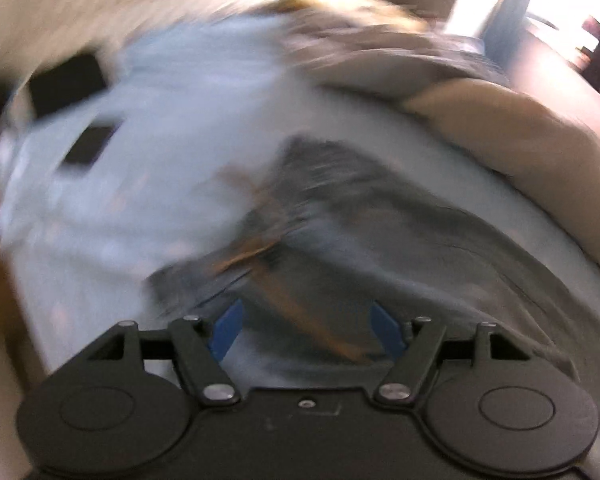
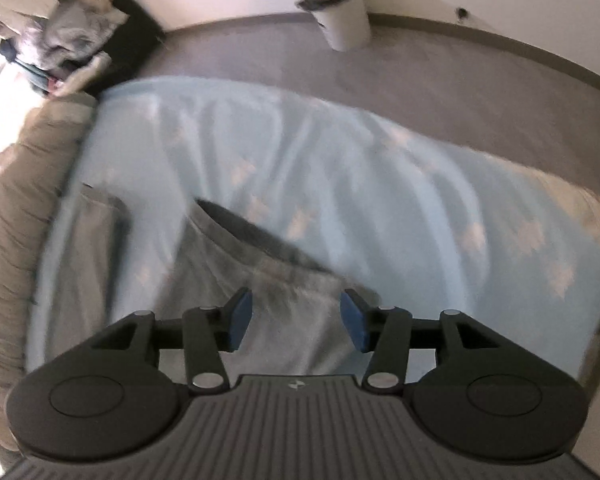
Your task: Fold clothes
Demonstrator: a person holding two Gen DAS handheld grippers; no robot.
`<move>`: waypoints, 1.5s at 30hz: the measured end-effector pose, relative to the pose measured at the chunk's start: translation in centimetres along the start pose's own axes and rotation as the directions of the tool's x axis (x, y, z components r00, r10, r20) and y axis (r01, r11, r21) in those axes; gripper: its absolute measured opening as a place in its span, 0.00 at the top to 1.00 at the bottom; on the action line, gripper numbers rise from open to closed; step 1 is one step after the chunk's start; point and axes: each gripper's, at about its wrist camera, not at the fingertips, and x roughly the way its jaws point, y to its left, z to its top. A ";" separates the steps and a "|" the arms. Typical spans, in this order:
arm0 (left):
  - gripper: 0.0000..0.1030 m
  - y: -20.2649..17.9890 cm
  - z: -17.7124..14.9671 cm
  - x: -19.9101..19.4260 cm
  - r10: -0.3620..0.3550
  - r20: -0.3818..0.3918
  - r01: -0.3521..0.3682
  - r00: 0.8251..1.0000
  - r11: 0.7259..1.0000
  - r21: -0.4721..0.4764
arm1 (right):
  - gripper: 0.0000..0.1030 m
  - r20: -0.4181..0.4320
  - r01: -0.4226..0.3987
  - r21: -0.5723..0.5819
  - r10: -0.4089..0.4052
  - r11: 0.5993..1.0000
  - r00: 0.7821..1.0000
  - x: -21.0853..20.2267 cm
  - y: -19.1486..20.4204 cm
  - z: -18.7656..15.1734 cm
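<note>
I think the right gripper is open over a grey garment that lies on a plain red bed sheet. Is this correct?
Not quite: the sheet is not plain red. The right wrist view shows a light blue bed sheet with pale white marks on it. The rest holds: the right gripper is open, its fingers apart with nothing pressed between them, over the grey garment lying on that sheet.

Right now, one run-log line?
left gripper open | right gripper open | grey garment flat on blue sheet, unheld

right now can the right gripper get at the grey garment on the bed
Probably yes: the right gripper is open, pointing down with the grey garment lying flat on the light blue sheet directly between its pads, nothing in between.
</note>
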 end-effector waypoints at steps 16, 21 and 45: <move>0.34 -28.0 -9.0 7.5 -0.334 -0.126 0.327 0.934 0.656 0.681 | 0.50 -0.078 -0.348 -0.075 0.343 0.934 0.936 10.5 12.1 2.2; 0.34 -32.3 -11.7 8.9 -0.347 -0.165 0.331 0.923 0.497 0.802 | 0.50 -0.129 -0.384 -0.089 0.372 0.919 0.919 15.0 15.2 3.7; 0.94 -39.0 -15.9 16.1 -0.184 -0.255 0.285 0.949 0.161 0.945 | 0.94 -0.086 -0.413 -0.029 0.410 0.910 0.908 18.6 18.4 5.7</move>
